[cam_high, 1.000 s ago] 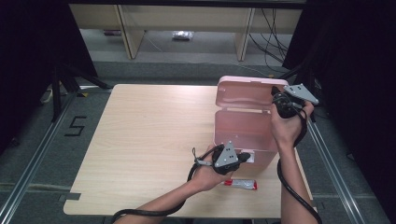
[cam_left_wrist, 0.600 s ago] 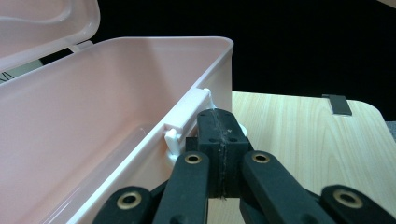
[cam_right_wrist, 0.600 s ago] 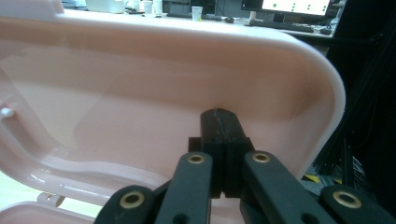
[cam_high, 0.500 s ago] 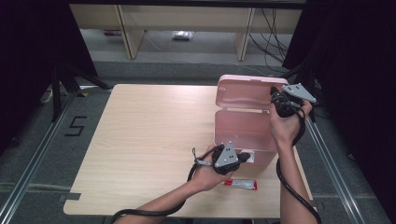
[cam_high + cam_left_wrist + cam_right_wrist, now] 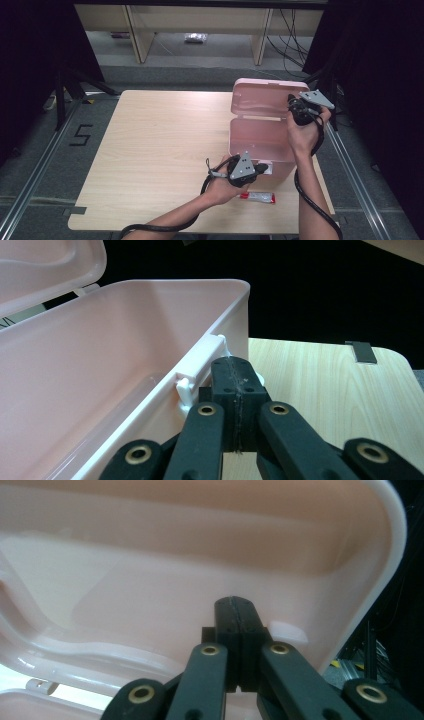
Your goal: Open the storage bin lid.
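A pink plastic box stands open at the table's right, its lid raised behind it. My left gripper is shut with nothing in it, and its tips rest at the box's front wall. In the left gripper view the closed left gripper sits right beside the white latch on the box rim. My right gripper is shut and empty at the lid's right edge. In the right gripper view the closed right gripper points at the lid's inner face, close to or touching it.
A small red and white tube lies on the table just in front of the box, near the front edge. Cables trail from both grippers. Shelving and floor cables lie beyond the far edge.
The right gripper has edged slightly left at the lid. The left gripper and the box stay as they were.
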Demonstrator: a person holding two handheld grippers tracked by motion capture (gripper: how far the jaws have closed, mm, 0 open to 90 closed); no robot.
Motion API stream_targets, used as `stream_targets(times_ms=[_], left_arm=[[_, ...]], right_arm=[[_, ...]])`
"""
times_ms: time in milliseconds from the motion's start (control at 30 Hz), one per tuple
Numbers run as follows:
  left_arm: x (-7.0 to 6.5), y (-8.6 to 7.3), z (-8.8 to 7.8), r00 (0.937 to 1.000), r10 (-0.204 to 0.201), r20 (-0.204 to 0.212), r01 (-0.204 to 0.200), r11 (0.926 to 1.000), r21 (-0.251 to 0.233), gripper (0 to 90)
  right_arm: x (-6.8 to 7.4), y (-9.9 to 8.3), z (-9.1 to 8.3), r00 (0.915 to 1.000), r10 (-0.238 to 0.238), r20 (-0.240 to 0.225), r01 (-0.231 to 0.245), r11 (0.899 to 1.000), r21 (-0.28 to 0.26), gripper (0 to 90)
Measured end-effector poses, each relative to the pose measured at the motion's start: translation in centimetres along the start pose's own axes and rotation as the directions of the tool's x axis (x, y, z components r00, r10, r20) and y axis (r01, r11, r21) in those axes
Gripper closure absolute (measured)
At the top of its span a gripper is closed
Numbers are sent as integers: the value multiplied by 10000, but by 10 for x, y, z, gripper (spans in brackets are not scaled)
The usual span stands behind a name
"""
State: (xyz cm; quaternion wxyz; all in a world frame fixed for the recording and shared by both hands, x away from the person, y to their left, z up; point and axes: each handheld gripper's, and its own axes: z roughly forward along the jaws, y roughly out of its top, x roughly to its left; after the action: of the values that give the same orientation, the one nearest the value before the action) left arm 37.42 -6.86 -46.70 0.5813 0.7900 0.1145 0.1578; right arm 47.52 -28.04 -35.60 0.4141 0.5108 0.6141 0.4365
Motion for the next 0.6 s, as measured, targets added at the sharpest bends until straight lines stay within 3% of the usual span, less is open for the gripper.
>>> stream_targets(times_ms=[67, 100, 367, 433, 600], left_arm=[[0, 0, 0, 10000, 12, 0, -12, 10000, -2, 898], [0, 0, 0, 10000, 15, 2, -15, 10000, -6, 898], [0, 0, 0, 10000, 22, 2, -22, 10000, -2, 898], [0, 0, 0, 10000, 23, 1, -23, 10000, 2, 897], [0, 0, 0, 10000, 20, -4, -20, 10000, -17, 897]], right_arm=[[0, -1, 0, 9999, 106, 16, -106, 9999, 122, 900], [-2, -1, 2, 9999, -139, -9, 139, 9999, 66, 900], [0, -3, 5, 9999, 120, 12, -121, 9996, 275, 900], [-2, -4, 8, 10000, -93, 31, 92, 9996, 250, 900], [-1, -7, 11, 9999, 131, 49, -133, 9990, 417, 900]])
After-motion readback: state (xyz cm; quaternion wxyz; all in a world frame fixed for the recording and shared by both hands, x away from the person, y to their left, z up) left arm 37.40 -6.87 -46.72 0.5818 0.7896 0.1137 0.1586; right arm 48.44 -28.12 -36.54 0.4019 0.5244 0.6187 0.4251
